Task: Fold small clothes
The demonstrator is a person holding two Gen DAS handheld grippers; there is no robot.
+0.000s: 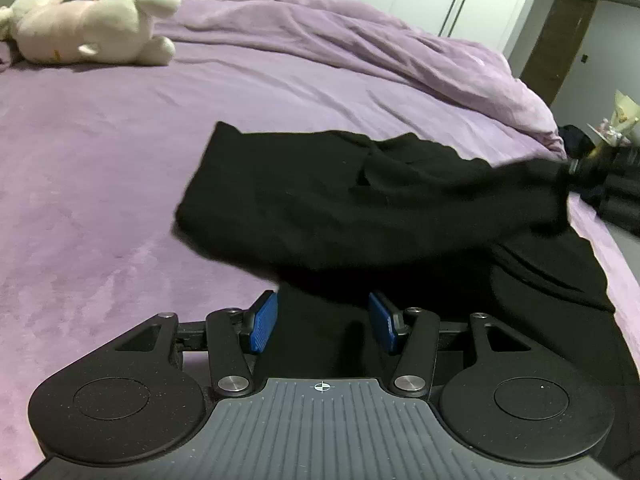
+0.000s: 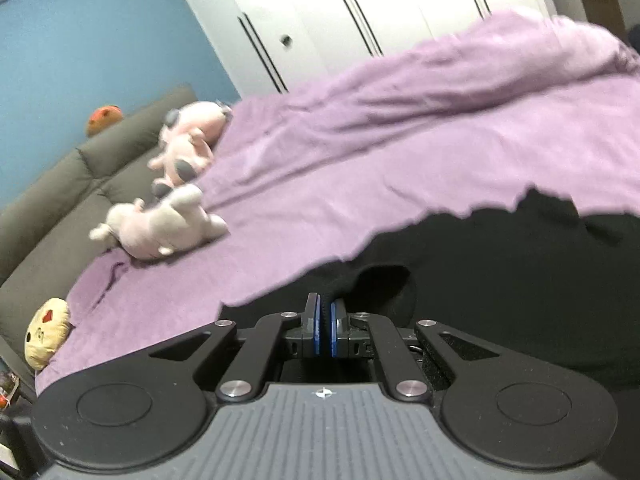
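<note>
Right gripper (image 2: 325, 322), pads pressed together on a hem, is lifting the black garment (image 1: 360, 208) over the purple bedspread (image 1: 100, 160); left gripper (image 1: 323, 322), spread, is straddling the lower cloth. Carry the edge across taut and aligned.

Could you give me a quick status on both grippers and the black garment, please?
Left gripper jaws open, black garment lying between them, ungripped. Right gripper jaws shut on the garment's edge, lifting it. Plush toys well clear on the purple bedspread.

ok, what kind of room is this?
Most likely a bedroom: a bed under a purple blanket, plush toys near a padded grey headboard, and white wardrobe doors behind.
</note>
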